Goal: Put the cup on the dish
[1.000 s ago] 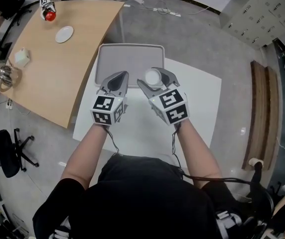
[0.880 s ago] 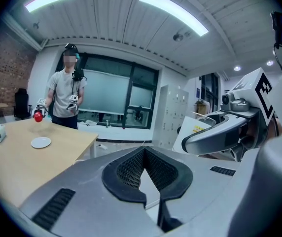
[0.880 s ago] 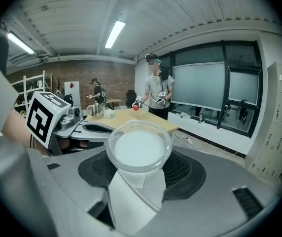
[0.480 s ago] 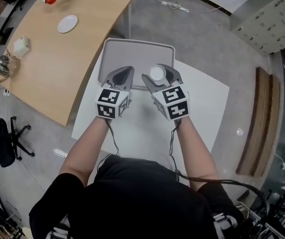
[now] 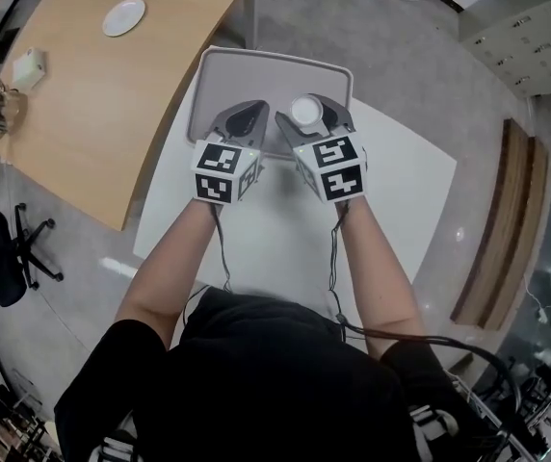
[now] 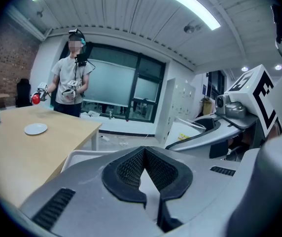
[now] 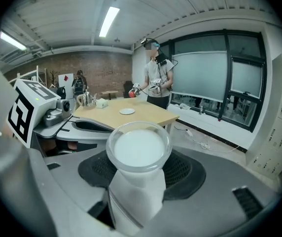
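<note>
Between the jaws of your right gripper, a white cup stands upright with its mouth up. The dark pads clench its lower body from both sides, and its rim rises clear above them. In the head view the cup lies over the near right part of a grey tray; whether it touches the tray cannot be told. The tray rests at the far edge of a white table, in front of you.

Your left gripper is just beside the right one, over the near left part of the same tray. Its jaws are closed tip to tip with nothing between them.

The dish, a small white plate, lies bare on a wooden table to your far left, well apart from the cup and both grippers. The wooden table stands next to the white table, beyond the left gripper.

A second person stands at the far end of the wooden table, behind the dish.
</note>
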{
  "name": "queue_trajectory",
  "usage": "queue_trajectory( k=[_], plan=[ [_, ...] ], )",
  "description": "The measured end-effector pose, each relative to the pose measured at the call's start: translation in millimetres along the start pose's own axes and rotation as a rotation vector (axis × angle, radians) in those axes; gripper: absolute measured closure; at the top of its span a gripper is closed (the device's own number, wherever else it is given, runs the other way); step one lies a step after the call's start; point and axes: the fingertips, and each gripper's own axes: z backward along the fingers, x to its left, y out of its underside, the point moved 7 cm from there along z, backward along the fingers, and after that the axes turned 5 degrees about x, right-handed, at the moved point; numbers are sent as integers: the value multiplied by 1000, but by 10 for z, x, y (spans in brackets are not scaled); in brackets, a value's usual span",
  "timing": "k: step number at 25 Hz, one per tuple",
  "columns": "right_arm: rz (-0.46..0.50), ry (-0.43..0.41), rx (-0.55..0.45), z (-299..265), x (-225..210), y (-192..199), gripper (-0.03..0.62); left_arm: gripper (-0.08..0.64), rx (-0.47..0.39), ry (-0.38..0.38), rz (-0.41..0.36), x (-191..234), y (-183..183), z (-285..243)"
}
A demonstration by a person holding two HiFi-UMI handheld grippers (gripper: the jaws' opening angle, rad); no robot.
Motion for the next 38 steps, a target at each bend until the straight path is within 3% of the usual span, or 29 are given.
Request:
queue_trajectory(
  k=[22, 38],
  plan=[
    [-5, 29, 78, -1082, -197, 543, 339, 552, 60, -92, -4, 395, 477, -592],
    [-63, 32, 57, -1293, -203, 788, 339, 552, 112, -84, 33, 418, 711, -710]
  ],
)
